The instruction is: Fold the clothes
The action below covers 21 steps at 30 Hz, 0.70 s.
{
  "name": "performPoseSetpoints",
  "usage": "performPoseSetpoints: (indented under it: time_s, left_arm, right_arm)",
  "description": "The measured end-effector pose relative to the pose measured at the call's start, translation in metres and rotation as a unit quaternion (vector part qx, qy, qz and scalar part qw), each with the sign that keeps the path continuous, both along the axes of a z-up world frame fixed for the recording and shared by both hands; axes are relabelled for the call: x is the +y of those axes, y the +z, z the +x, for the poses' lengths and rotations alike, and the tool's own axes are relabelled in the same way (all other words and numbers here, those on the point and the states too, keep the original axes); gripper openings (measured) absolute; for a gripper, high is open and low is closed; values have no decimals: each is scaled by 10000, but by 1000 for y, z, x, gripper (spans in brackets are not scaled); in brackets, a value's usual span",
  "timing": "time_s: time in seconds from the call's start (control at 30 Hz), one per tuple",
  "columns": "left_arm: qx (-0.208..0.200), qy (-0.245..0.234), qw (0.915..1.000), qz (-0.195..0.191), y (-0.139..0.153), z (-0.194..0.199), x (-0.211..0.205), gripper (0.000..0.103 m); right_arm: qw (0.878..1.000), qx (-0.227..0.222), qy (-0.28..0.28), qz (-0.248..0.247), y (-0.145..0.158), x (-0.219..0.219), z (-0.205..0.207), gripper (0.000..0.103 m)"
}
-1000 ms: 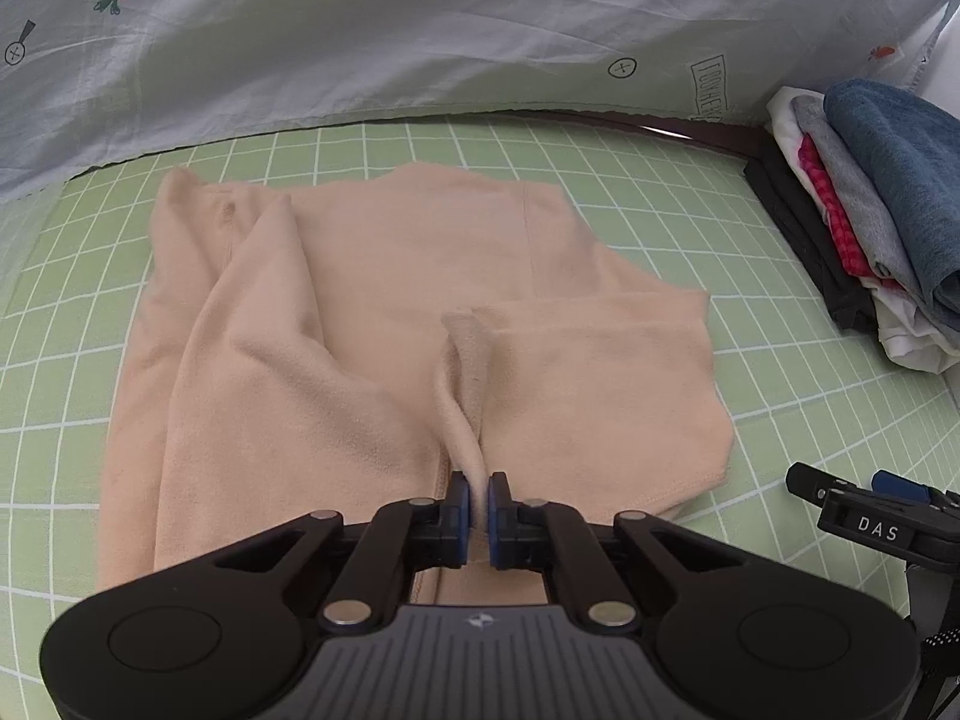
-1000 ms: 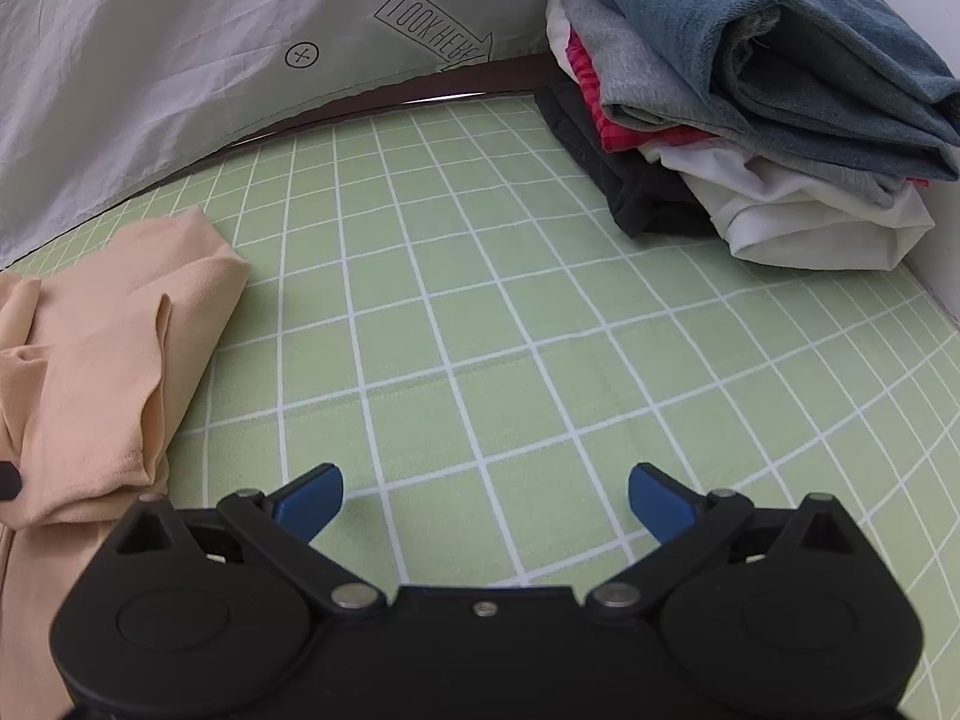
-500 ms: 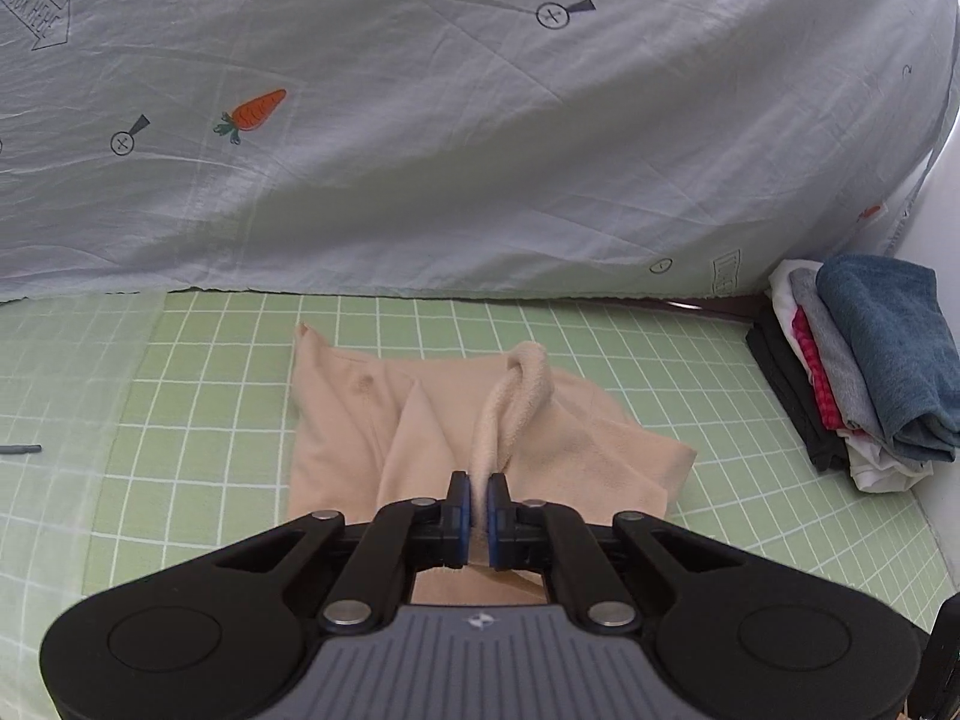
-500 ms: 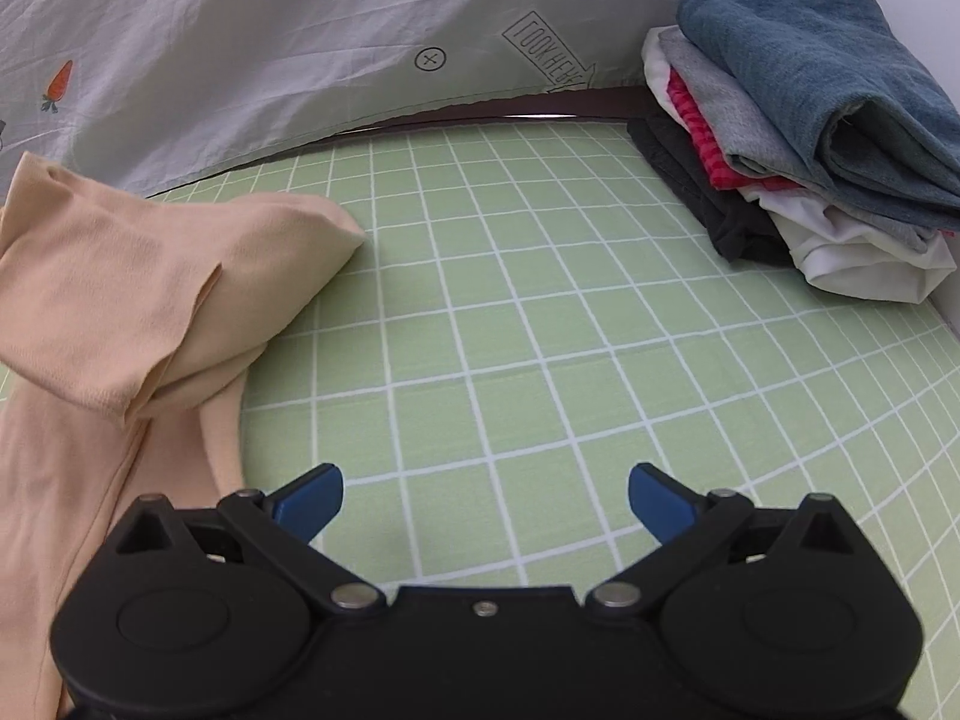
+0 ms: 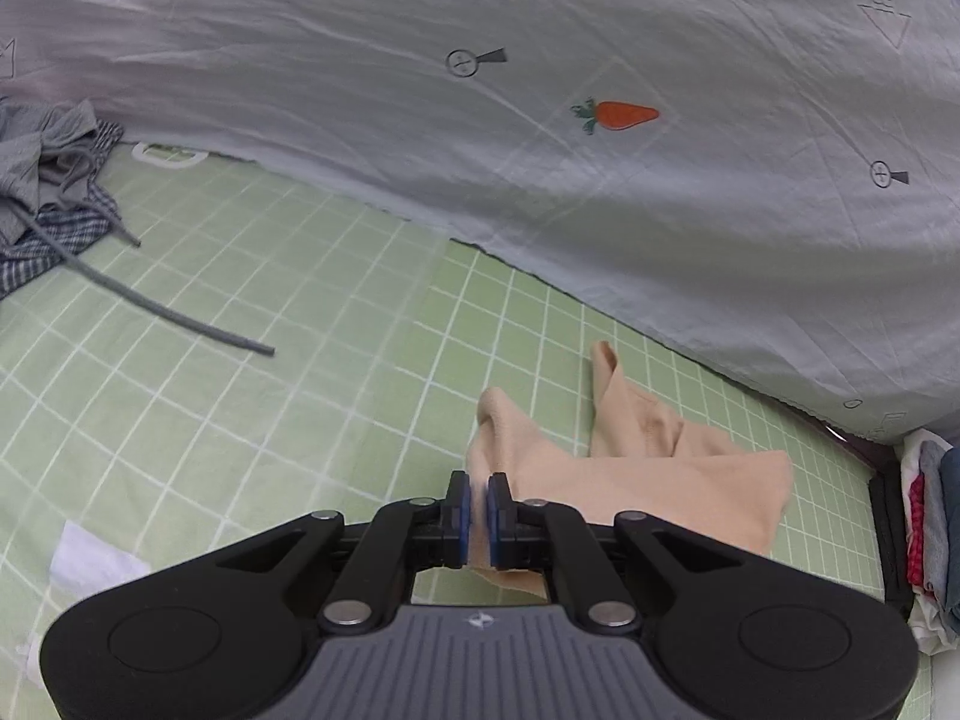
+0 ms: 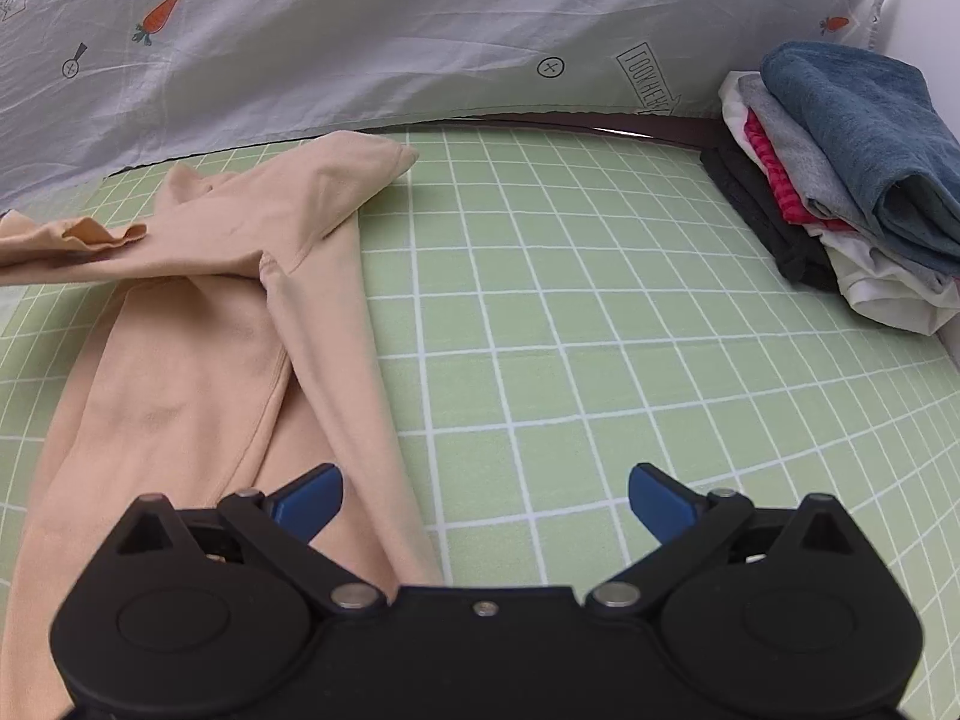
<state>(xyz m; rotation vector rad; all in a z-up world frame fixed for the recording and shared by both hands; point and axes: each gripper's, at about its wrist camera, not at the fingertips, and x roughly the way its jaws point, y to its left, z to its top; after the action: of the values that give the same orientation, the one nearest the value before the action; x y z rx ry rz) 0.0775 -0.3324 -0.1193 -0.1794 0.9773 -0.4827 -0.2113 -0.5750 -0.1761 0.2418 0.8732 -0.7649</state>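
Gripping point: a fold of the beige garment (image 5: 648, 480) is pinched between the closed blue pads of the left gripper (image 5: 474, 510).
Right gripper (image 6: 486, 495): held with its pads spread wide apart and nothing between them; its left pad is seen just over the garment's edge.
Beige garment: draped from the left gripper and spread on the green grid mat (image 6: 600, 360); in the right wrist view (image 6: 228, 324) it is laid out at the left of the mat, with a long strip run toward the camera and a rumpled edge at far left.
Folded pile (image 6: 840, 180): stacked at the right edge of the mat, well apart from the garment; a blue piece is seen on top, with grey, pink, white and black layers beneath.
Unfolded clothes (image 5: 48, 192): grey and checked pieces are heaped at the far left, with a grey drawstring (image 5: 168, 312) trailed across the mat.
Backdrop: a pale sheet (image 5: 540, 150) printed with carrots is hung behind the mat.
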Motion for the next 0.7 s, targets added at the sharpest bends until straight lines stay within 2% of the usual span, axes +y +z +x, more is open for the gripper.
performPoseSetpoints:
  time_s: [0.13,0.27,0.53,0.7]
  left_arm:
    - [278,80,9996,-1,-11,-8,14,31]
    - [457,-301,9984,118,-19,-34,10,40]
    - [732,-1353,9863,592,-30,-109,-15,48]
    - [712,-1668,9791,920,-36,-147,-18,48]
  right_arm:
    - [9999,129,67,-41,-1,14,3,103]
    - [9998,191,83,-26,-2,22,0,102]
    - [9985,18,257,489,-8,26,-26,73]
    - [9962,-4,470,729,-11,34,-46,49]
